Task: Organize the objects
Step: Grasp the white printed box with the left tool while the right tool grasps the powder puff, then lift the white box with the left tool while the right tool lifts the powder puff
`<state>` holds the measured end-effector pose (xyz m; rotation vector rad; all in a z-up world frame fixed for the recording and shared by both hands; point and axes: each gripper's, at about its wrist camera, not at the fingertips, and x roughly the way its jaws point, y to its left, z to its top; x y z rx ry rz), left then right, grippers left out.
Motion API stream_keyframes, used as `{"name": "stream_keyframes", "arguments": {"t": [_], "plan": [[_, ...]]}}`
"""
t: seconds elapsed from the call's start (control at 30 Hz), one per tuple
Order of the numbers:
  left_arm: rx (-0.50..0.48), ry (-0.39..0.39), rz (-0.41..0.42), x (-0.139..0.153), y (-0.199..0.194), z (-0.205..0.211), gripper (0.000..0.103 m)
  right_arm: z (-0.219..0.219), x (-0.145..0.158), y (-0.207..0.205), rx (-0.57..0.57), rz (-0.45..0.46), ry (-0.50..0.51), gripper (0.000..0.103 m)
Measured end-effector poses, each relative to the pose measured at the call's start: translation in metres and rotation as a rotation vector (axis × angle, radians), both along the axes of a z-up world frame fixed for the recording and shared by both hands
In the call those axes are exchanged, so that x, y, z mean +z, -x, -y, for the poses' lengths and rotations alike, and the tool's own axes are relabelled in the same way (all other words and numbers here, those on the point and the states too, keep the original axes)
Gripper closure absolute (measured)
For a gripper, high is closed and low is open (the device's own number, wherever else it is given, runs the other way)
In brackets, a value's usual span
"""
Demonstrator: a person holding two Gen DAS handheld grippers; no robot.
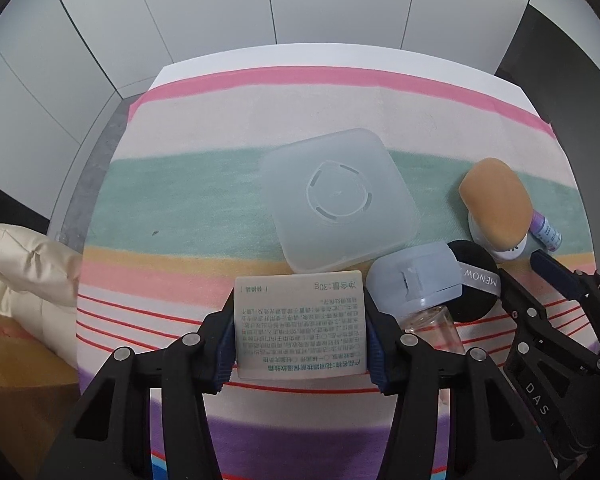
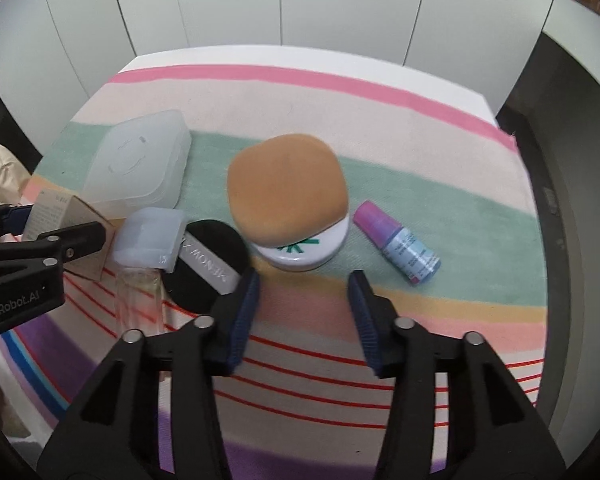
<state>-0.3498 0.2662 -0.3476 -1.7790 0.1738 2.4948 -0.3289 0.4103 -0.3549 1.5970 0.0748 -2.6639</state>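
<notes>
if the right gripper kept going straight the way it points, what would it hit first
Probably the white round jar with the tan sponge on top; it lies just beyond the open jaws of the right gripper. Depth is unclear, so it might meet the striped cloth first.

Left gripper (image 1: 300, 338) angled steeply down, jaws clamped on the two long sides of a small printed box (image 1: 300, 324), blue pads (image 1: 225, 356) pressing flat against it; right gripper (image 2: 303, 320) also tilted steeply down, jaws apart with bare striped cloth between them, gripping nothing; in the right wrist view the left gripper (image 2: 40, 220) sits at the far left, close beside the right one.
</notes>
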Motion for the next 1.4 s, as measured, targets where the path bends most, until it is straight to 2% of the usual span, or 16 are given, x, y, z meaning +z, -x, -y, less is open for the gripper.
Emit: {"name": "stream_keyframes", "arguments": {"t": [0.07, 0.2, 0.33, 0.43, 0.67, 0.7, 0.73, 0.9, 1.13, 1.4], "plan": [[0.001, -0.002, 0.0, 0.0, 0.0, 0.001, 0.049, -0.002, 0.002, 0.0, -0.001, -0.006, 0.022, 0.052], [0.002, -0.004, 0.011, -0.004, 0.001, 0.002, 0.049, -0.007, 0.009, 0.006, -0.027, -0.037, 0.06, 0.031], [0.023, -0.021, 0.037, -0.014, 0.001, 0.007, 0.049, -0.002, 0.017, 0.018, -0.027, -0.058, 0.061, 0.03], [0.026, -0.028, 0.037, -0.013, 0.001, 0.01, 0.05, 0.005, 0.016, 0.029, -0.024, -0.058, 0.009, 0.03], [0.028, -0.032, 0.034, -0.013, 0.002, 0.013, 0.05, 0.014, 0.019, 0.046, -0.02, -0.085, -0.025, 0.03], [0.028, -0.032, 0.034, -0.013, 0.002, 0.014, 0.05, 0.015, 0.019, 0.049, -0.02, -0.086, -0.033, 0.03], [0.028, -0.033, 0.035, -0.013, 0.002, 0.014, 0.05, 0.016, 0.017, 0.051, -0.017, -0.083, -0.039, 0.041], [0.035, -0.042, 0.035, -0.014, 0.002, 0.017, 0.05, 0.019, 0.016, 0.049, -0.02, -0.089, -0.054, 0.048], [0.043, -0.046, 0.034, -0.013, 0.001, 0.018, 0.05, 0.017, 0.025, 0.042, -0.026, -0.09, 0.003, 0.056], [0.049, -0.051, 0.019, 0.001, 0.005, 0.017, 0.05, 0.014, 0.039, 0.033, -0.035, -0.093, 0.04, 0.057]]}}
